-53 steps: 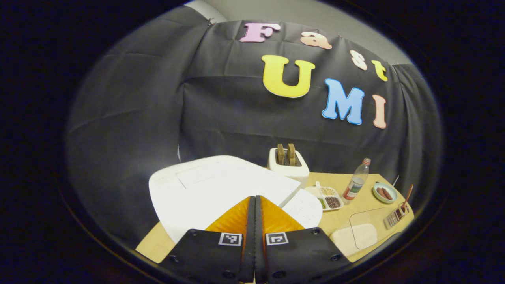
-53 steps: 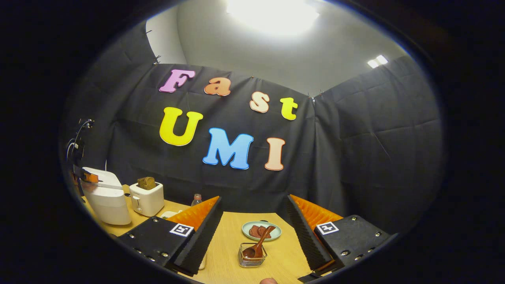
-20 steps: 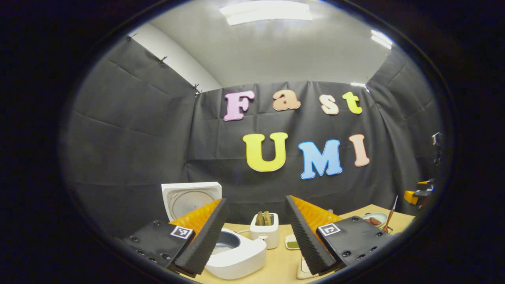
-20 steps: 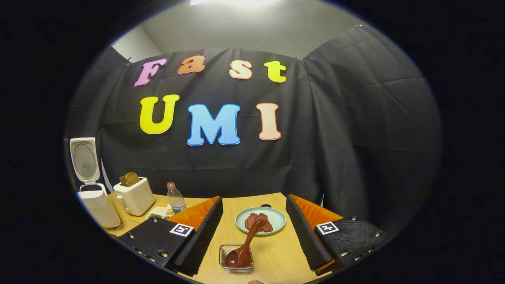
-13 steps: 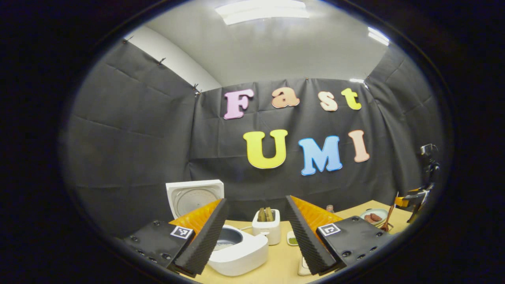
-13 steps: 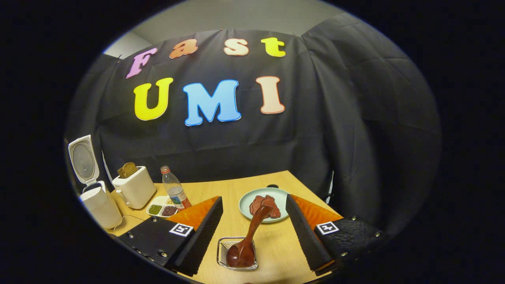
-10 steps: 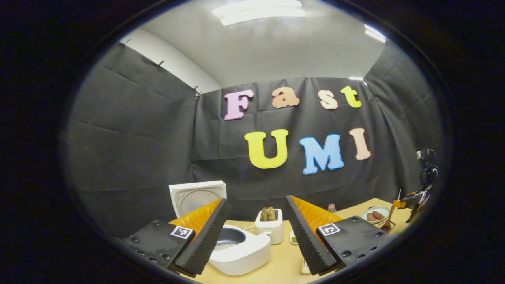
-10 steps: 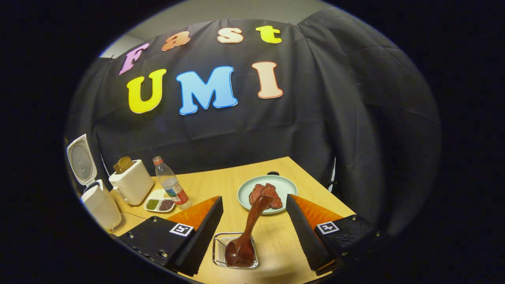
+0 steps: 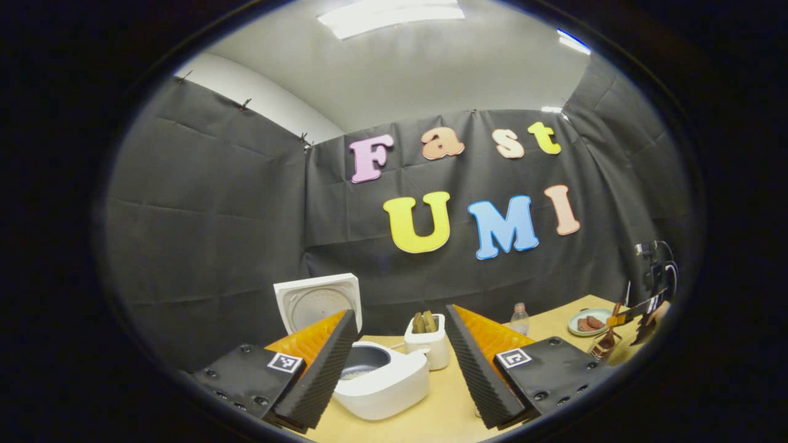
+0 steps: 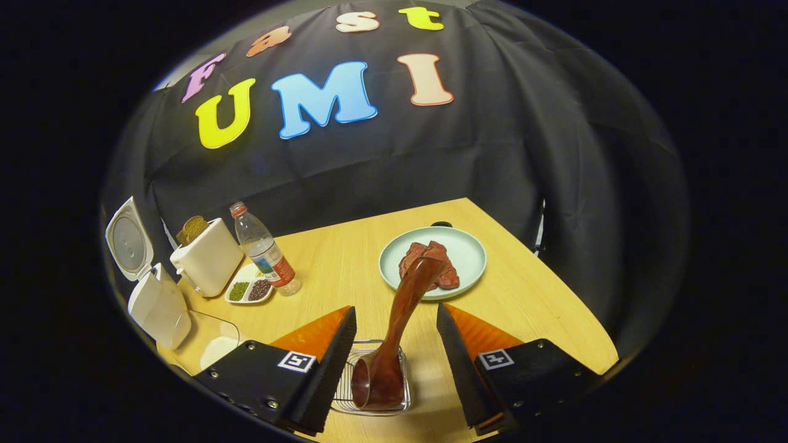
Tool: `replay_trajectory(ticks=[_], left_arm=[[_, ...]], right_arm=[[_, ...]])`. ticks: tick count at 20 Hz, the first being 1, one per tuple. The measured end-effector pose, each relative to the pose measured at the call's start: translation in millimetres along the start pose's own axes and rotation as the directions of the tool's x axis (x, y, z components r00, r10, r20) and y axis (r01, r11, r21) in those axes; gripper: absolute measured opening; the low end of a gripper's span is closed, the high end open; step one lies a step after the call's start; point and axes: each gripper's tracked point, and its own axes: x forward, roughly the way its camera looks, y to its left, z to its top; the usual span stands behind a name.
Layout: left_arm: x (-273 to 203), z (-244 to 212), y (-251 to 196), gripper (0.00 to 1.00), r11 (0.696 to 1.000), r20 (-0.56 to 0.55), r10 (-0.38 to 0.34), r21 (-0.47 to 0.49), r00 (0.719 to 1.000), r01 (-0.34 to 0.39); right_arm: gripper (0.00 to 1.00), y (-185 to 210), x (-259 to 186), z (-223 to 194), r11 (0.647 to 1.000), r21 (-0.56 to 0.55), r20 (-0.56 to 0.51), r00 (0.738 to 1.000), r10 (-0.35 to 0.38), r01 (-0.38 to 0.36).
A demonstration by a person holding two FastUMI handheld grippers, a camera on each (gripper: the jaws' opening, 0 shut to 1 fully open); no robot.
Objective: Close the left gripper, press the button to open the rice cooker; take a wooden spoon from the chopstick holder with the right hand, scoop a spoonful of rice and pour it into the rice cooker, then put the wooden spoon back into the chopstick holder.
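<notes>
Right gripper view: the right gripper (image 10: pixel 394 344) is spread apart around the wooden spoon (image 10: pixel 394 344), untouched in the near chopstick holder (image 10: pixel 369 387). The rice cooker (image 10: pixel 148 289), far left, is already opened; grasping, scooping, pouring and returning are judged left. The left gripper (image 9: pixel 400 363) is held apart.

Wooden spoon (image 10: pixel 400 320) between parted hand-held gripper (image 10: pixel 394 344) fingers
</notes>
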Motion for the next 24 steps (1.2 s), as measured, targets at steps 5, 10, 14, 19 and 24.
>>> replay_trajectory(ticks=[5, 10, 14, 19, 24], left_arm=[[-8, -8, -2, 0.98, 1.000, -0.025, 0.014, 0.000, 1.000, -0.014], [-11, -14, 1, 0.98, 1.000, -0.044, 0.020, 0.002, 0.999, -0.020], [-13, -12, 5, 0.98, 1.000, -0.047, 0.030, 0.001, 0.998, -0.030], [-8, -11, 7, 0.98, 1.000, -0.042, 0.020, 0.000, 0.999, -0.020], [2, -17, 1, 0.98, 0.999, -0.038, -0.034, -0.040, 0.999, 0.033]], right_arm=[[0.36, 0, 7, 0, 1.000, 0.000, -0.017, 1.000, -0.003, 0.003], [0.39, 6, 20, -7, 0.999, 0.041, -0.079, 0.996, 0.040, -0.037], [0.13, 7, 21, -9, 0.995, 0.091, -0.100, 0.993, 0.057, -0.048], [0.09, 14, -1, 0, 0.999, 0.025, -0.035, 0.999, 0.037, -0.036], [0.09, 19, -39, 16, 1.000, -0.015, 0.046, 0.999, 0.001, 0.000]])
